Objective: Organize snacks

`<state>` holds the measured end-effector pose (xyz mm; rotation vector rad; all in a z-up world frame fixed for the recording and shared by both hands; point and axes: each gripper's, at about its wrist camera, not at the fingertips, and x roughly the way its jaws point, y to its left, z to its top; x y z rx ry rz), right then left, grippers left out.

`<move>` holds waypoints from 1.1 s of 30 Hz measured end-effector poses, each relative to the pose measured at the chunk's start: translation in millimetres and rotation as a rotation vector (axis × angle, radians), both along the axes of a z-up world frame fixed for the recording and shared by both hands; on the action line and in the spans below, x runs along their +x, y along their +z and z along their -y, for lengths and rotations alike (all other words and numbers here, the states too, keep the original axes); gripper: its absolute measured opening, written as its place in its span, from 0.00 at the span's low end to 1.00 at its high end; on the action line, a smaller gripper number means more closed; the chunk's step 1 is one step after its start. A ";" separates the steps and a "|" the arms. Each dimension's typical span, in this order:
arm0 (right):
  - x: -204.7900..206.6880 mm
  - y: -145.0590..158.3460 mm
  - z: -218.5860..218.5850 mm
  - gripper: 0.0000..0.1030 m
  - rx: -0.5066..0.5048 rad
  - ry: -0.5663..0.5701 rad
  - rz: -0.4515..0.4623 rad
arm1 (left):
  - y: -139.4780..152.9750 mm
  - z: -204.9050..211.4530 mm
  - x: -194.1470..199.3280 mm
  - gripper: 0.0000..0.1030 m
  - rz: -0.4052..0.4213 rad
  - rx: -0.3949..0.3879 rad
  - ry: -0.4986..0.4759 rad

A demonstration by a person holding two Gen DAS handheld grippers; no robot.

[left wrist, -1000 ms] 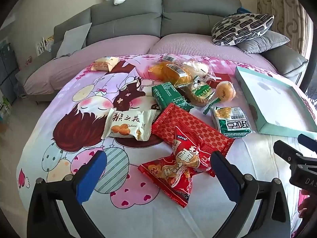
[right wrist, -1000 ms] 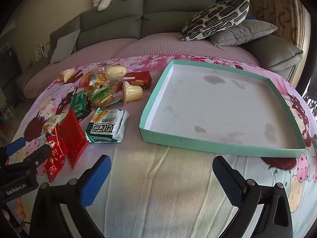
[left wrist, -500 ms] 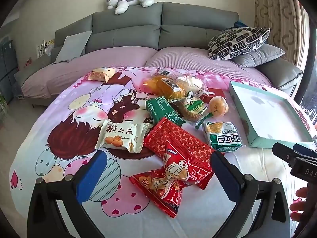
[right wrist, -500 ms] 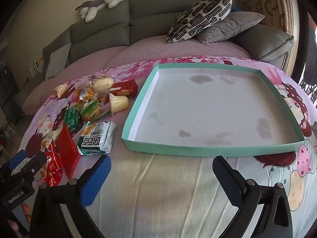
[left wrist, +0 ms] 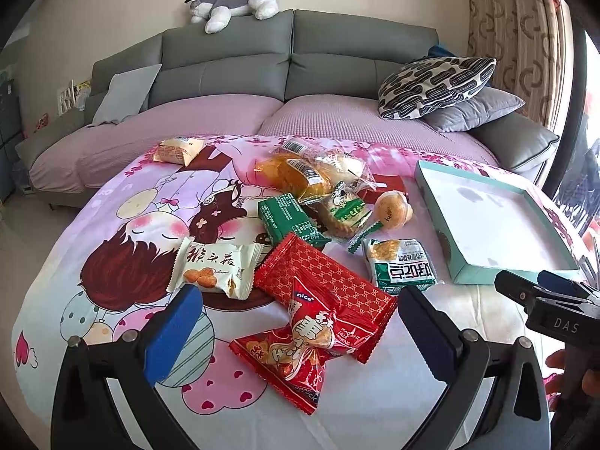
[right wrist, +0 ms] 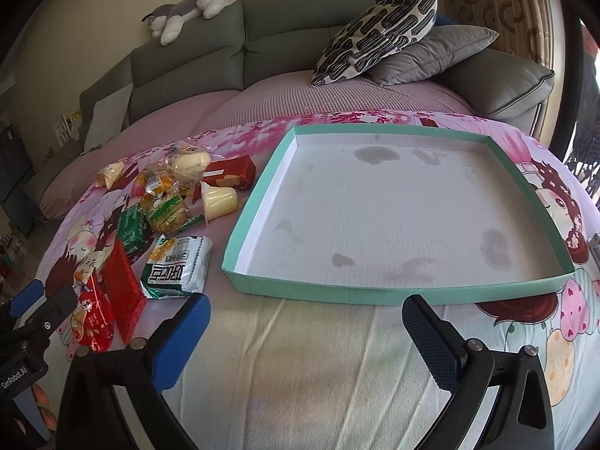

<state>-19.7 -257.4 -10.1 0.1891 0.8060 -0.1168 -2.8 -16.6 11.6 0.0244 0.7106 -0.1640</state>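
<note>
On the cartoon bedsheet [left wrist: 123, 225] all snacks [left wrist: 318, 255] lay left of the bare teal tray [right wrist: 393, 294], so nothing was sorted, and both grippers, left gripper [left wrist: 296, 333] and right gripper [right wrist: 305, 341], hovered released.

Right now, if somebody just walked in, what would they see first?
Probably the bright heap of snacks on the cartoon bedsheet, with a shiny red packet nearest the open left gripper. To its right sits a big teal tray with nothing in it, just beyond the open right gripper. A plush husky lies on top of the grey sofa behind.
</note>
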 end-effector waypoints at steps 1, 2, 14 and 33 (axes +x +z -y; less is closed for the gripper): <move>0.2 0.0 0.6 1.00 0.000 -0.002 -0.001 | -0.1 -0.4 0.1 1.00 0.002 -0.003 0.003; 0.5 -0.2 1.2 1.00 -0.001 -0.004 -0.002 | -0.3 -0.8 0.5 1.00 0.002 -0.009 0.004; -0.3 7.6 6.0 1.00 -0.007 -0.016 0.015 | 0.5 -0.1 1.6 1.00 -0.007 -0.023 -0.007; -6.2 20.6 1.0 1.00 -0.037 -0.009 0.020 | 6.6 -1.8 -5.5 1.00 -0.040 -0.027 -0.027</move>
